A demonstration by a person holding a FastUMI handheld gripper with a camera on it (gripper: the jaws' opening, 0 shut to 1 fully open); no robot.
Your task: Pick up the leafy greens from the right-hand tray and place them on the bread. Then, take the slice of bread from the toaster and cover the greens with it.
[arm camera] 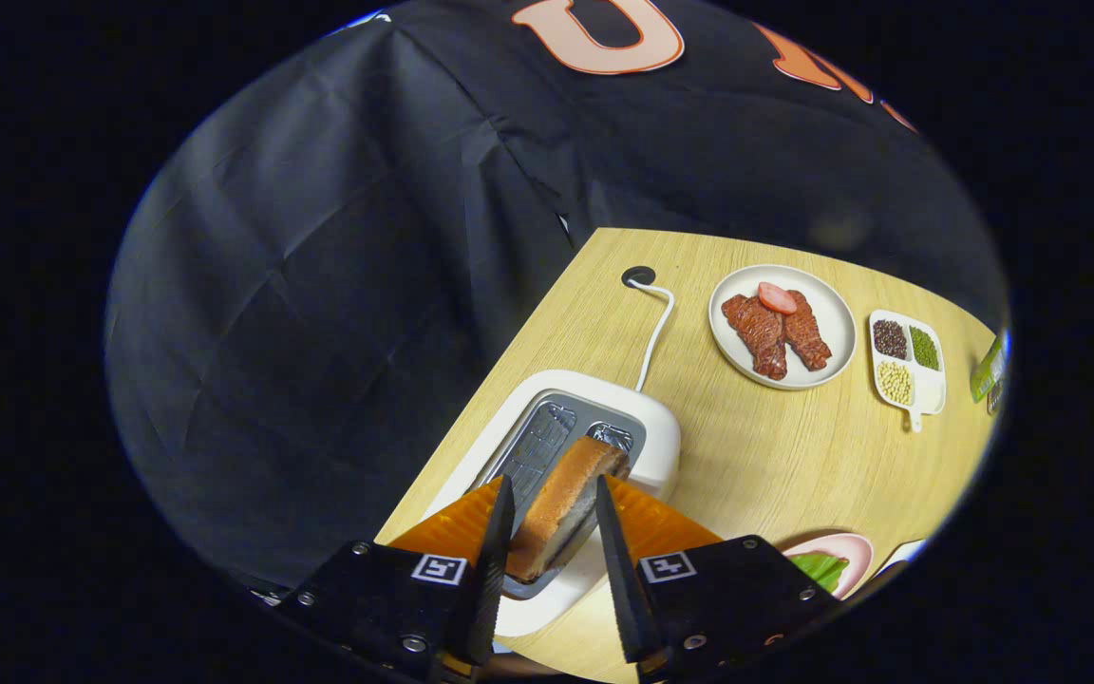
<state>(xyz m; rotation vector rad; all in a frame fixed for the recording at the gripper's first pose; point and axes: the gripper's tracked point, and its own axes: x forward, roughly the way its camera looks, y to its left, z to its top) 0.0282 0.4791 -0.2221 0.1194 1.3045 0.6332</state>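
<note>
1. The gripper [552,532] is held over the toaster [594,427], with the slice of bread [568,503] standing between its jaws.
2. The jaws are seen apart. The left one lies against the crust or just beside it, while a gap shows at the right one, so a clamp on the slice cannot be claimed.
3. The slice is seen on edge, tilted, with a browned crust and a paler face. Its lower end seems to sit in the toaster slot, though it cannot be told whether it has been lifted clear.
4. Risk: if the slice is lifted before both jaws press on it, it is likely to slip back or topple, because it is tall, thin and leaning.
5. Risk: the toaster could be dragged along the table [775,446] if the slice catches in the slot, since the cord [656,328] gives little restraint.
6. The greens [820,568] are seen on a pink plate [853,549] to the right of the jaws, partly hidden; the bread under them cannot be made out.
</note>
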